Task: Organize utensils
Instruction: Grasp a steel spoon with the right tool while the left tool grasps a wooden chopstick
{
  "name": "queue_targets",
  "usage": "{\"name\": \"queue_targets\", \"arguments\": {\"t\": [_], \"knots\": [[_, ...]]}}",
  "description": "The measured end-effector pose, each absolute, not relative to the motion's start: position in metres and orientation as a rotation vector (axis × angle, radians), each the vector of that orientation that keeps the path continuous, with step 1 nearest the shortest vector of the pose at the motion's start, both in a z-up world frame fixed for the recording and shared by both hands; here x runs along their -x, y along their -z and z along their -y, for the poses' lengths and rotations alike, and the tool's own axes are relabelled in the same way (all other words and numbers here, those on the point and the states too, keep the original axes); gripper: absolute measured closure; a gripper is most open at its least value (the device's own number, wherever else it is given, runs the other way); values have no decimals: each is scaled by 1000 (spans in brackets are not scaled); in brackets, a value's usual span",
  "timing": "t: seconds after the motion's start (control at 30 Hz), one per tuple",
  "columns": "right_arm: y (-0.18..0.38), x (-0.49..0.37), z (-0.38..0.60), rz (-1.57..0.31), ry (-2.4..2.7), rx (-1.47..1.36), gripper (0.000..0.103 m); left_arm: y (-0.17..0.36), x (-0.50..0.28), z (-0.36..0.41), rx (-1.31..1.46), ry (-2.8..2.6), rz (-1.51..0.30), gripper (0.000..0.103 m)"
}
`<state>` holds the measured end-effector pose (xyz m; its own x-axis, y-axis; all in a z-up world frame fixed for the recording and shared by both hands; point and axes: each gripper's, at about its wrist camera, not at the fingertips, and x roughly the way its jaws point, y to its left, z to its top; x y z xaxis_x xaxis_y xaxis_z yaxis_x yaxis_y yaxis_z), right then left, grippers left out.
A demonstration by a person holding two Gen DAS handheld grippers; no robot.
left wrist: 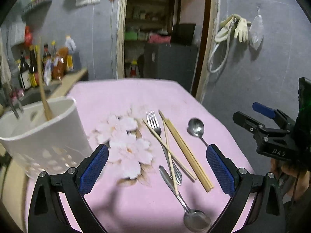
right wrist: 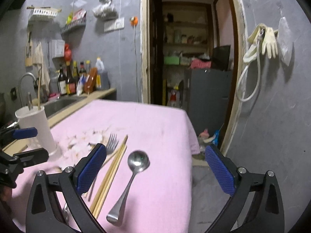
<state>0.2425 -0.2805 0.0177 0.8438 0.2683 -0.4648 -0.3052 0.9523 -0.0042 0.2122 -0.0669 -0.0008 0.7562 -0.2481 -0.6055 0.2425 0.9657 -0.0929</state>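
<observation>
A pink cloth [left wrist: 124,101] covered the table under both grippers. Ahead and to the left of the left gripper [left wrist: 157,167] stood the white utensil holder [left wrist: 48,132], already carrying a wooden-handled utensil [left wrist: 43,97] and a metal handle [left wrist: 14,108], so the sorting looked begun but, by my judgement, well short of half done: most pieces lay loose on the cloth.

Between and just ahead of the left gripper's blue pads [left wrist: 95,167], which stood wide apart and held nothing, lay the remaining pile. Counted from largest to smallest: four wooden chopsticks, two as a tight pair [left wrist: 186,151] and two single ones [left wrist: 169,145] crossing the metal cutlery; two metal spoons, one [left wrist: 196,220] close to that gripper with its bowl nearest the camera, the other [left wrist: 196,129] farther out toward the right finger; and one fork [left wrist: 155,128], tines pointing away.

The right gripper [right wrist: 155,169] was likewise spread wide and empty, hovering over the far spoon [right wrist: 136,163], with the chopstick pair [right wrist: 110,176] by its left finger and the holder [right wrist: 37,130] well off to its left.
</observation>
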Motion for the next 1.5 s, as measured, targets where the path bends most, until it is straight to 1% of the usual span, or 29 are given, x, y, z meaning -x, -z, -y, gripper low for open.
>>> {"name": "queue_targets", "arguments": {"t": [0.1,0.2,0.37,0.4,0.47,0.5,0.57,0.6,0.67,0.87,0.97,1.17,1.2,1.23,1.27,1.3,1.33,1.37,1.5], "knots": [[-10,-250,277,-531,-314,92,15,6,-225,66,36,261,-706,5],[-3,-258,271,-582,-322,110,19,7,-234,68,36,259,-736,9],[10,-273,259,-665,-344,151,28,17,-259,73,21,271,-806,32],[13,-276,257,-682,-349,155,29,20,-265,73,31,278,-827,34],[18,-282,253,-713,-354,158,31,26,-275,73,46,284,-863,48],[20,-285,252,-727,-355,162,34,29,-281,72,56,289,-882,51],[26,-291,249,-757,-355,172,38,34,-290,71,71,291,-908,60],[29,-294,248,-770,-354,173,40,35,-295,71,79,295,-923,62],[33,-300,247,-799,-357,164,41,39,-304,70,99,301,-950,71],[39,-311,243,-837,-362,146,43,43,-315,67,127,303,-981,73],[41,-315,240,-851,-358,153,44,47,-321,66,144,306,-1006,79],[45,-324,236,-872,-345,164,45,49,-338,62,192,315,-1046,79],[45,-326,236,-874,-345,162,47,49,-340,60,200,318,-1052,81],[45,-327,236,-875,-345,160,48,48,-342,61,207,320,-1058,86],[45,-328,236,-875,-344,158,53,48,-344,60,214,322,-1066,90],[45,-328,236,-874,-343,157,57,48,-345,59,220,323,-1072,91],[45,-328,236,-873,-342,158,59,48,-345,60,225,326,-1075,94],[45,-328,236,-871,-340,158,62,47,-345,60,230,330,-1078,95],[44,-326,236,-861,-343,155,63,44,-340,56,257,325,-1079,97]]}}
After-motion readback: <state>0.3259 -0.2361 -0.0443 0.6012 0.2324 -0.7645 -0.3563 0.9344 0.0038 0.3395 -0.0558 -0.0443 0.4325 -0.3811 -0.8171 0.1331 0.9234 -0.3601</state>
